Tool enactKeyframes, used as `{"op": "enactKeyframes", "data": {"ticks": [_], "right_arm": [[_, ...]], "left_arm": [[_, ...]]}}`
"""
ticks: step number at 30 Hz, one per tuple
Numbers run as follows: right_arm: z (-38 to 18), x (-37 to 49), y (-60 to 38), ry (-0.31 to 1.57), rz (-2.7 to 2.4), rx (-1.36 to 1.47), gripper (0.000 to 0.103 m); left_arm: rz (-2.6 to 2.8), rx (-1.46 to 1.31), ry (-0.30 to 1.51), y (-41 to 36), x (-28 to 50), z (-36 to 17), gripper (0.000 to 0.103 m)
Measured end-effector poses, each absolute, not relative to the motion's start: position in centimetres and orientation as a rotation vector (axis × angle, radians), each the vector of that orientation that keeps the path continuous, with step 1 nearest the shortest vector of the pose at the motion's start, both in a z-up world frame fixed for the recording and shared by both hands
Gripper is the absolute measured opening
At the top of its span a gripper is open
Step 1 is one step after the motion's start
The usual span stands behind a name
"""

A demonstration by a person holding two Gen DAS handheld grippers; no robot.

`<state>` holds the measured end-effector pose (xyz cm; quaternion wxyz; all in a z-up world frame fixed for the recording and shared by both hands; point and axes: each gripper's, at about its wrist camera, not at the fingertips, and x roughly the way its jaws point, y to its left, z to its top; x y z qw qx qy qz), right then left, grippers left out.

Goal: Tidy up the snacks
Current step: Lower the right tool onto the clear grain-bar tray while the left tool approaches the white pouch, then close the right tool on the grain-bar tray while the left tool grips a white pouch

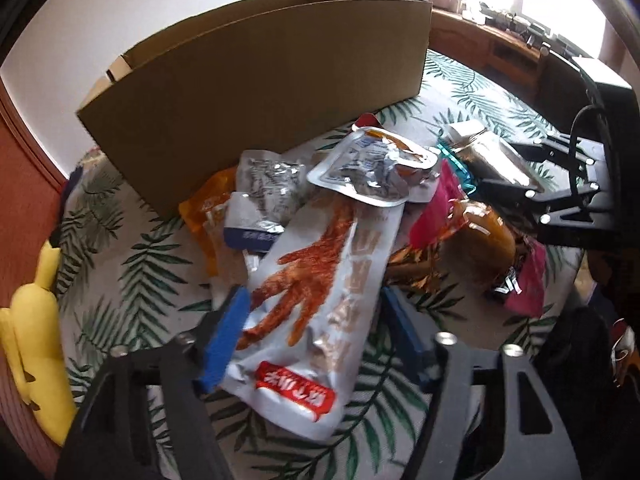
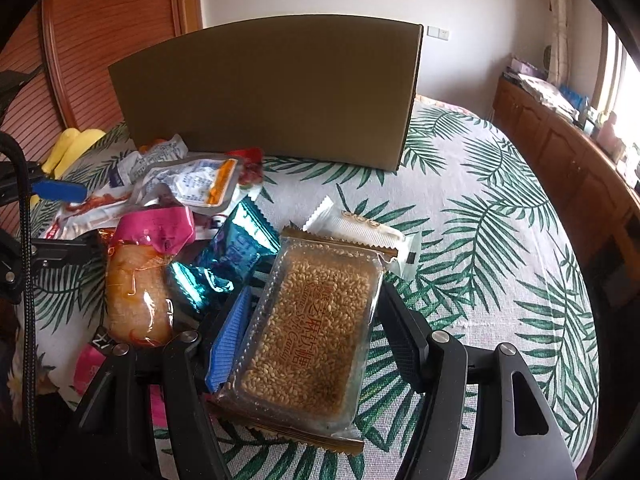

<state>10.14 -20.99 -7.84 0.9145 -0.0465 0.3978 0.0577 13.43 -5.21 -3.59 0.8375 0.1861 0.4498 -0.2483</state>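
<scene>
A pile of snack packets lies on a palm-leaf cloth in front of a tall cardboard box [image 1: 256,92], which also shows in the right wrist view [image 2: 272,92]. My left gripper [image 1: 316,336] is open, its blue-padded fingers [image 1: 224,336] on either side of a long white chicken-feet packet [image 1: 320,304]. My right gripper [image 2: 308,324] is shut on a clear sesame candy packet [image 2: 308,328]. Beside the candy lie a bread packet in pink wrap [image 2: 140,276], a teal packet [image 2: 228,260] and a white bar [image 2: 368,232]. The right gripper also shows in the left wrist view [image 1: 560,184].
Silver and orange packets [image 1: 360,164] are heaped against the box. A yellow plush toy [image 1: 32,336] lies at the left edge by a wooden headboard [image 2: 100,32]. A wooden cabinet [image 2: 560,152] with clutter runs along the right under a window.
</scene>
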Motion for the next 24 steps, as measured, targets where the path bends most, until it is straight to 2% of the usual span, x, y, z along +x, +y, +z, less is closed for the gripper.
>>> {"op": "enactKeyframes", "data": {"ticks": [4,12,16,17,19,20,23,24], "right_arm": [[-7.9,10.1,-21.0,0.815,0.12,-0.097,0.066],[-7.9,10.1,-21.0,0.808,0.119,-0.1,0.066],[-7.9,10.2,-21.0,0.806,0.121,-0.101,0.066],[-7.9,10.2,-21.0,0.806,0.12,-0.102,0.066],[-7.9,10.2,-21.0,0.804,0.12,-0.102,0.066],[-7.9,10.2,-21.0,0.804,0.12,-0.103,0.066],[-7.9,10.2,-21.0,0.804,0.119,-0.102,0.066],[-7.9,10.2,-21.0,0.804,0.12,-0.103,0.066]], "left_arm": [[-0.547,0.37,0.967,-4.7,13.7,-3.4,0.063],[-0.535,0.423,0.966,-6.8,15.4,-3.8,0.072],[-0.528,0.44,0.944,-7.1,15.3,-4.1,0.07],[-0.526,0.434,0.938,-6.9,15.2,-4.1,0.066],[-0.532,0.438,0.909,-6.7,14.6,-3.7,0.051],[-0.543,0.431,0.89,-6.5,14.2,-3.3,0.039],[-0.53,0.429,0.879,-6.3,13.5,-2.5,0.029],[-0.534,0.423,0.863,-6.1,13.2,-2.1,0.022]]}}
